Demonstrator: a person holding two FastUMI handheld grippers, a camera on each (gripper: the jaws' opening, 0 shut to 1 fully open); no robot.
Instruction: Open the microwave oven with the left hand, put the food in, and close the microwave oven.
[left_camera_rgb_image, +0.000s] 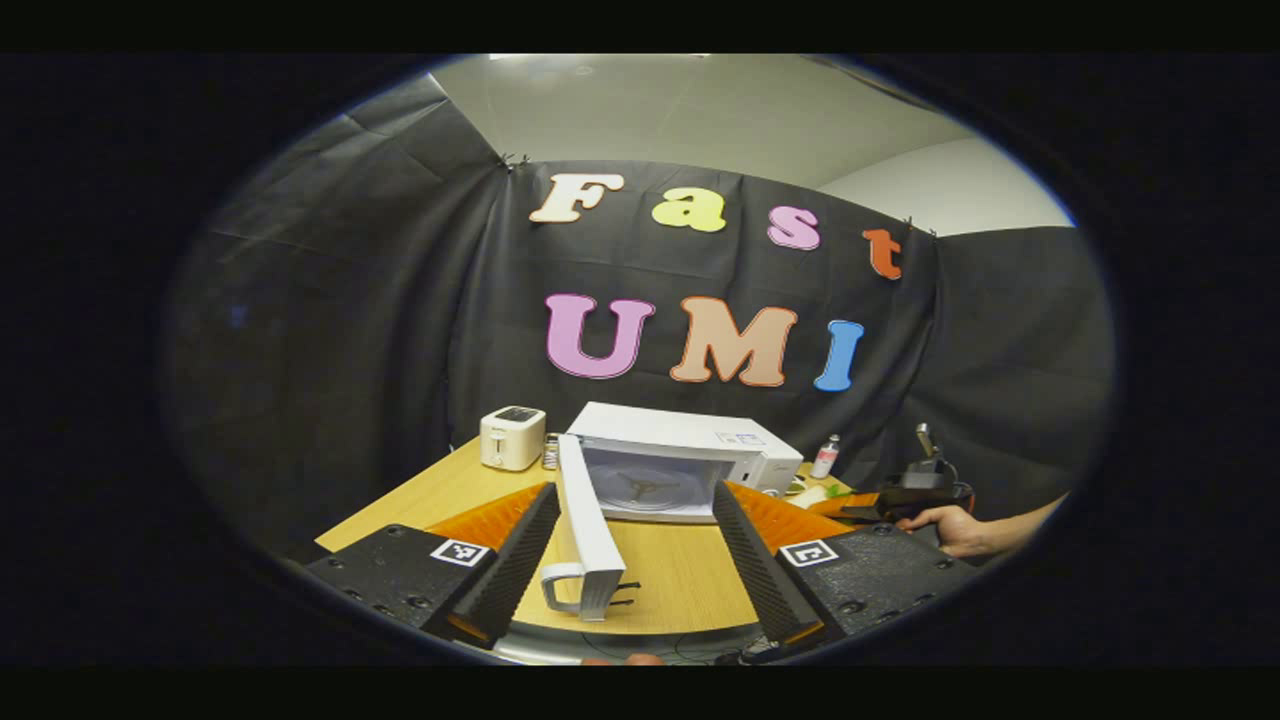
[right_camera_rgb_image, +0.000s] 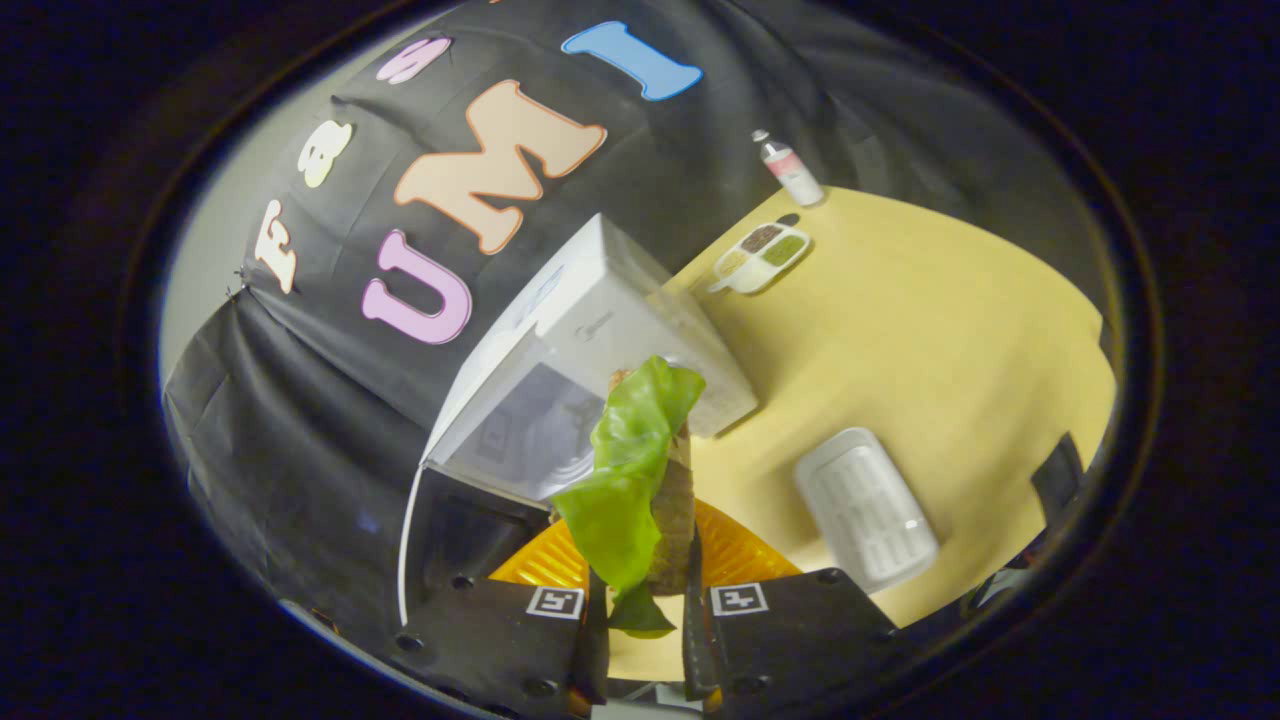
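Note:
The white microwave (left_camera_rgb_image: 690, 455) stands on the wooden table with its door (left_camera_rgb_image: 585, 530) swung wide toward me, the cavity and turntable exposed. My left gripper (left_camera_rgb_image: 635, 590) is open; the door's free edge and handle (left_camera_rgb_image: 560, 592) lie between its spread fingers without being pressed. In the right gripper view, my right gripper (right_camera_rgb_image: 645, 600) is shut on the food (right_camera_rgb_image: 630, 470), a sandwich with a big green lettuce leaf, held up in front of the microwave (right_camera_rgb_image: 600, 320) and its open door (right_camera_rgb_image: 410, 520). That gripper (left_camera_rgb_image: 920, 490) and the hand (left_camera_rgb_image: 950, 530) holding it sit at the table's right.
A cream toaster (left_camera_rgb_image: 512, 437) stands left of the microwave, a small bottle (left_camera_rgb_image: 825, 457) to its right. The right gripper view shows a white ribbed tray (right_camera_rgb_image: 865, 510) near the table's front, a divided dish (right_camera_rgb_image: 762, 255) and the bottle (right_camera_rgb_image: 790, 168) farther back on the table (right_camera_rgb_image: 900, 340).

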